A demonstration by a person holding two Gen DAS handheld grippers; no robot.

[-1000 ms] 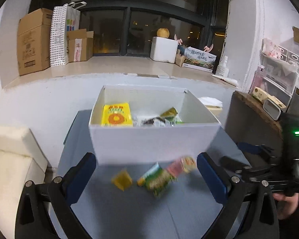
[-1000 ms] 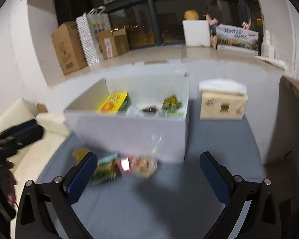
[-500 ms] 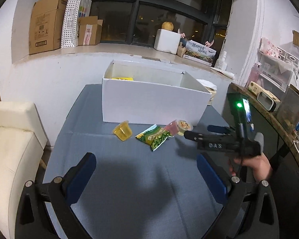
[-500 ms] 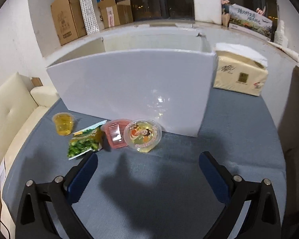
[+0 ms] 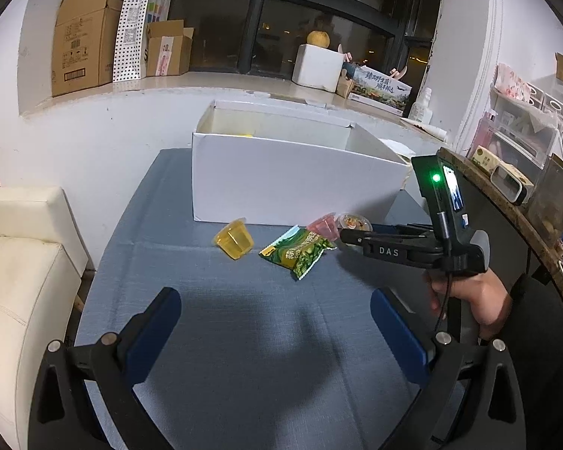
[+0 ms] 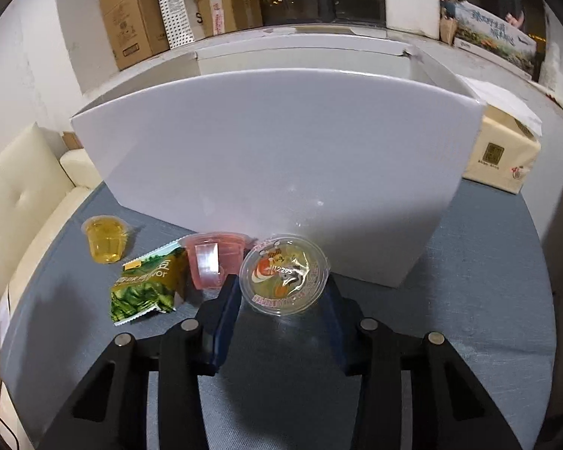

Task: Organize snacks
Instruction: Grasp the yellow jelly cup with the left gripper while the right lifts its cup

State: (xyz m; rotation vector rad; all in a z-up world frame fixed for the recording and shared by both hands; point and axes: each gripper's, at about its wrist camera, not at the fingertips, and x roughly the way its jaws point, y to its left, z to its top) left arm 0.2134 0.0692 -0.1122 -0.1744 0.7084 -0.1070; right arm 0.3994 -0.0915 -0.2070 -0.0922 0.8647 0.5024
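Note:
A white box (image 5: 281, 187) (image 6: 274, 157) stands on the blue-grey table (image 5: 244, 337). In front of it lie a yellow jelly cup (image 5: 234, 242) (image 6: 107, 240), a green snack packet (image 5: 298, 251) (image 6: 150, 285), a pink jelly cup (image 5: 322, 227) (image 6: 214, 262) and a clear jelly cup with a printed lid (image 5: 353, 221) (image 6: 285, 273). My right gripper (image 6: 283, 281) (image 5: 343, 234) is closing, and its two pads touch the rim of the clear cup on either side. My left gripper (image 5: 274, 300) hangs open over bare table, well short of the snacks.
A tissue pack (image 6: 499, 153) sits right of the box. A cream sofa (image 5: 18, 262) borders the table's left edge. A dark counter with shelves (image 5: 506, 172) runs along the right. Cartons (image 5: 86, 33) stand on the window sill behind.
My right gripper has come down and forward to the clear cup, and its jaws have narrowed from wide open onto the cup. My left gripper has drawn back from the box and sunk lower.

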